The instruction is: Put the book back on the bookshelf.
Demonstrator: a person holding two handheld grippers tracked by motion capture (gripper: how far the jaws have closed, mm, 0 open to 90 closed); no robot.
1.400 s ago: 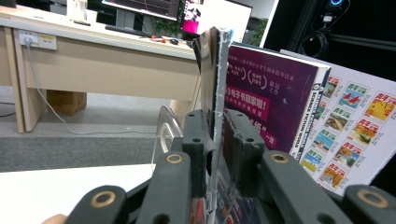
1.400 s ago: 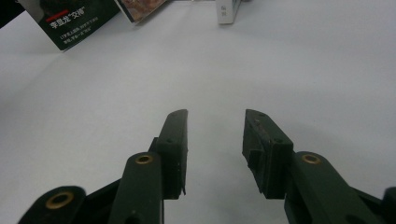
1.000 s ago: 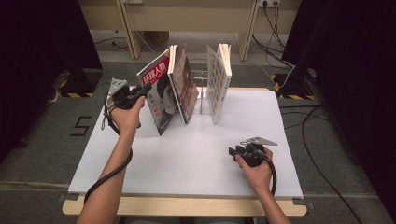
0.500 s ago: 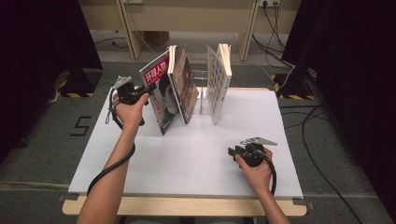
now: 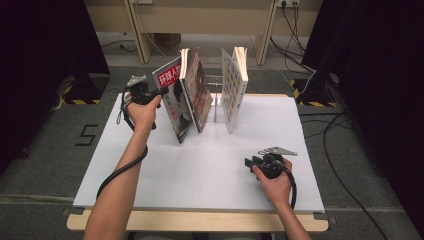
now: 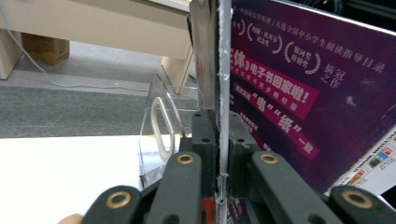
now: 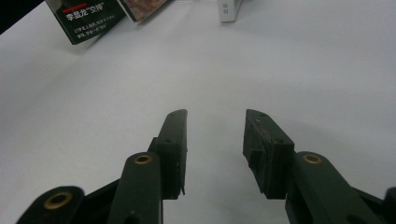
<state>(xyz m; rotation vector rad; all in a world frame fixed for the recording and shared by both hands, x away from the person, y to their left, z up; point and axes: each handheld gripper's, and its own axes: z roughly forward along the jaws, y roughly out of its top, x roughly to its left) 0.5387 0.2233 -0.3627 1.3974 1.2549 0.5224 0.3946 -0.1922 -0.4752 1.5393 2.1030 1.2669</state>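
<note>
Left side of the white table (image 5: 150,180): the left gripper (image 5: 159,93) is reaching in at the upper left, held up off the surface, the person's forearm coming up from the bottom edge. Its jaws have just been closing and are now pinching the edge of the magazine (image 5: 172,100), the one with the red title block on its cover. In the left gripper view the two black pads are pressing flat against either side of the thin page edge (image 6: 219,93), and a purple cover with white and pink print is filling the space to the right of it.

The magazine is standing at a lean at the left end of the row, its lower corner resting on the table and its top tilting left toward the gripper. Just beside it to the right, a dark-covered book (image 5: 199,90) is leaning the same way. A clear acrylic stand (image 5: 216,100) is sitting between that book and a white book (image 5: 235,87), which is standing near upright at the right end.

Right side: the right gripper (image 5: 250,164) is resting low near the table's front right, well apart from the books. Its jaws are standing spread with nothing between them, bare white table showing in the gap (image 7: 215,140).
</note>
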